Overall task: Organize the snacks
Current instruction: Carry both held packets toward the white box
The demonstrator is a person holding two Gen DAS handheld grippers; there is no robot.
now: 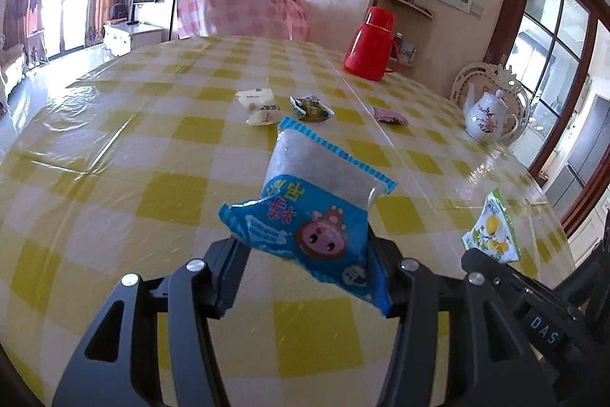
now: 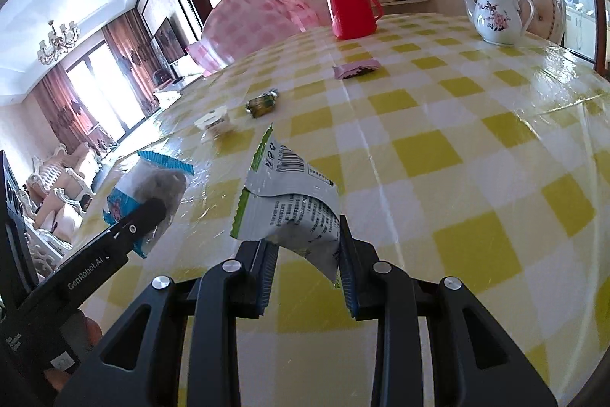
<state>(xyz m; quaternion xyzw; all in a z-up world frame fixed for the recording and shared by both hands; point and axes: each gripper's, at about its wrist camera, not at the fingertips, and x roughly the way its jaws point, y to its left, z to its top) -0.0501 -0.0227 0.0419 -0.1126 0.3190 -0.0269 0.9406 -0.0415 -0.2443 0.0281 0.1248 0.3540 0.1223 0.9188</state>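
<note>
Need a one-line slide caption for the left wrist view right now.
Left gripper holds a blue snack packet above the yellow checked table, loose snacks lying beyond.

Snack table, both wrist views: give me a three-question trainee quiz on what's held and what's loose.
1. True or false: the left tongs hold a blue packet.
2. The right tongs grip: A) teapot B) white-and-green packet C) flask
3. Name the red thing standing at the table's far edge.

Key: 1 true; 2 B; 3 the red flask.
</note>
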